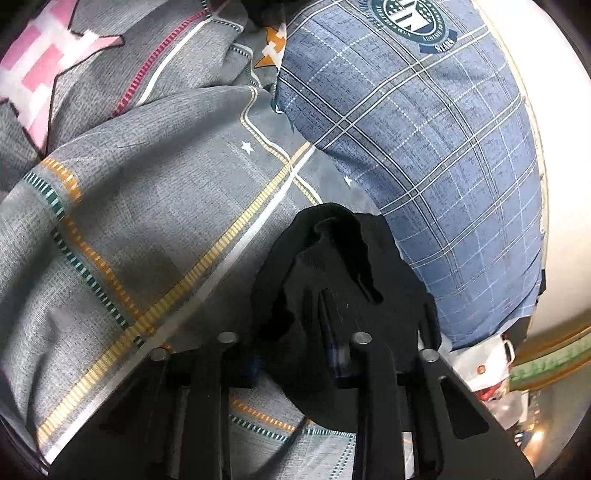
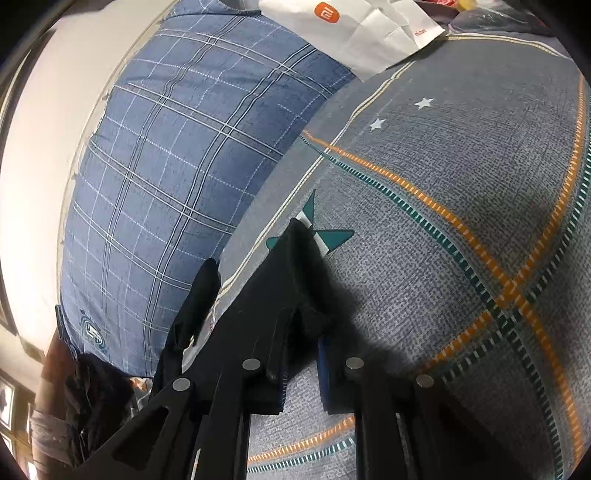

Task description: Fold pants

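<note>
Left wrist view, nearest: left gripper (image 1: 327,295) with jaws drawn nearly together, pinching a bunched fold of the black pants (image 1: 332,251); the cloth humps up over the fingertips and drapes down on both sides of them, hiding most of the pads. No earlier picture to compare. Beneath and to the left lies the grey bedsheet (image 1: 147,221), rumpled into broad ridges, crossed by yellow, orange and teal dashed stripes, with small white stars printed on it. Far left, a pink and white star patch (image 1: 40,77) on the same sheet. Beyond the pants to the right, a blue plaid pillow (image 1: 424,147) with a round crest at its far end, lying against a pale wall (image 1: 561,147). Right wrist view, nearest: right gripper (image 2: 299,306) with jaws narrow, closed on an edge of the pants (image 2: 266,288); the black cloth runs taut up the left finger to a peak, and a separate strip hangs off to the left. The sheet (image 2: 443,221) spreads flat to the right here, with a teal star print just beyond the cloth's peak. Left of it the same pillow (image 2: 177,166). Farthest, a white paper bag (image 2: 369,33) with an orange logo rests on the pillow's far end and the sheet.
</note>
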{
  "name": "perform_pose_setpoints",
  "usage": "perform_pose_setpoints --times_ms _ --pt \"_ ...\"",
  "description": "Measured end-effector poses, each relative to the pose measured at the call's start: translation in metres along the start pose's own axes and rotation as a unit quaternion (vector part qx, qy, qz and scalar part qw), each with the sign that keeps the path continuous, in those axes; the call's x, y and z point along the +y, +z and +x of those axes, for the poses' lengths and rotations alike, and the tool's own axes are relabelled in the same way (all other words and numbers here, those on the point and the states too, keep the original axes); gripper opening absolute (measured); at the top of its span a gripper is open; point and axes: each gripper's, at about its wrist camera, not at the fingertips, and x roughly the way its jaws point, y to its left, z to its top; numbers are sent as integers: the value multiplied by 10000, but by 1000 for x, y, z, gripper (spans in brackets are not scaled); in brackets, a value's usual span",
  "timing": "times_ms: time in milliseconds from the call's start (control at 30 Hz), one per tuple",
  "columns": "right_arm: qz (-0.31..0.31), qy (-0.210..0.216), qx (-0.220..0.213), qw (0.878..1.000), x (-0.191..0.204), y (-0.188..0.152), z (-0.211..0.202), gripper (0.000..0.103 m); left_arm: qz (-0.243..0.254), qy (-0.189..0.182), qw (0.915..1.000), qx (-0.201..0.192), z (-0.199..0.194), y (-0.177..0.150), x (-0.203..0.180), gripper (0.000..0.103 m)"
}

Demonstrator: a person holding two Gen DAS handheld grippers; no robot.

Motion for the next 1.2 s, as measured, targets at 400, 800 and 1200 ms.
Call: perform_pose_setpoints --times_ms 400,800,1200 --pt "-344 74 -201 9992 19 1 -13 4 598 197 9977 -238 -19 -9 -15 4" --pt "-20 274 346 9990 7 -46 -69 4 -329 138 9993 57 -117 -30 47 4" --pt "126 -982 350 9945 -7 -50 -67 4 521 1183 9898 -602 -146 -28 52 4"
